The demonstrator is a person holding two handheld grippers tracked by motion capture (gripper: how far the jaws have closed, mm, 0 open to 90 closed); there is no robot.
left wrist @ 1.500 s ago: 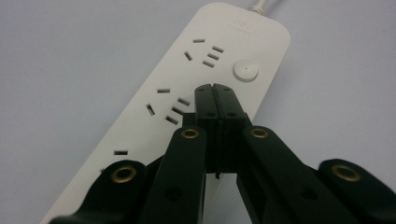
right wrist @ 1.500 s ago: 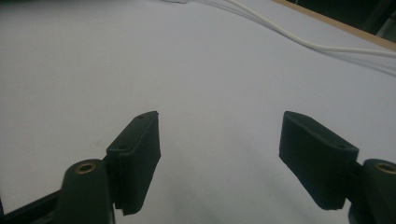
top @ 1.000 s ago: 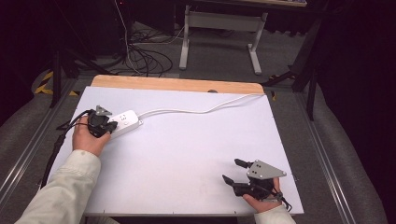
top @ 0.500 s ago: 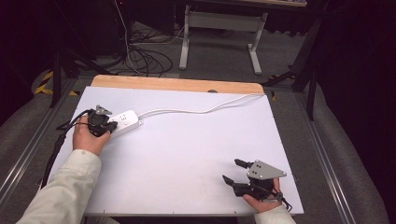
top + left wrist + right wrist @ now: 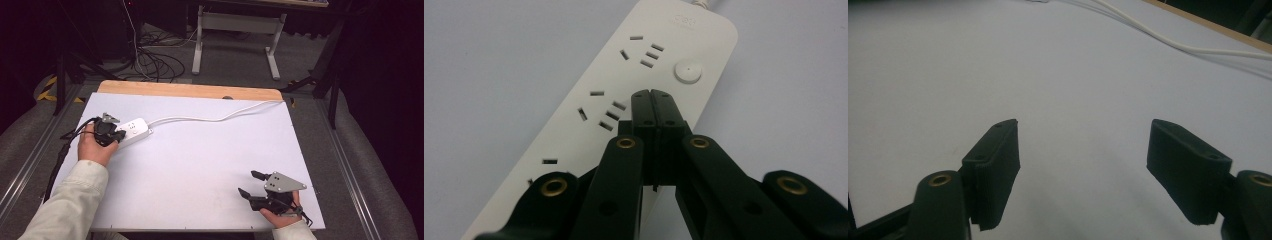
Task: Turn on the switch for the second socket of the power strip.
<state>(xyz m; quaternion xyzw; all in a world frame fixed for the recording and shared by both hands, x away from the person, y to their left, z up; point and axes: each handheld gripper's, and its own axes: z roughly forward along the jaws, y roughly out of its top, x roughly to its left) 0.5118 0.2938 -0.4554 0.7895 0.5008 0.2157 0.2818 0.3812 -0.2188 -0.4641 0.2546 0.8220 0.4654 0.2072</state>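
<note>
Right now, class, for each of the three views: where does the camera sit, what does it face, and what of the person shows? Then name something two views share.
High view: above the person's side, looking forward and down on the table; both forearms, left gripper, right gripper.
Left gripper view: rides the left gripper, jaws shut, facing down onto the power strip.
Right gripper view: rides the right gripper, jaws open, facing across the table toward the cord.
Shared: power strip in high and left gripper views.
</note>
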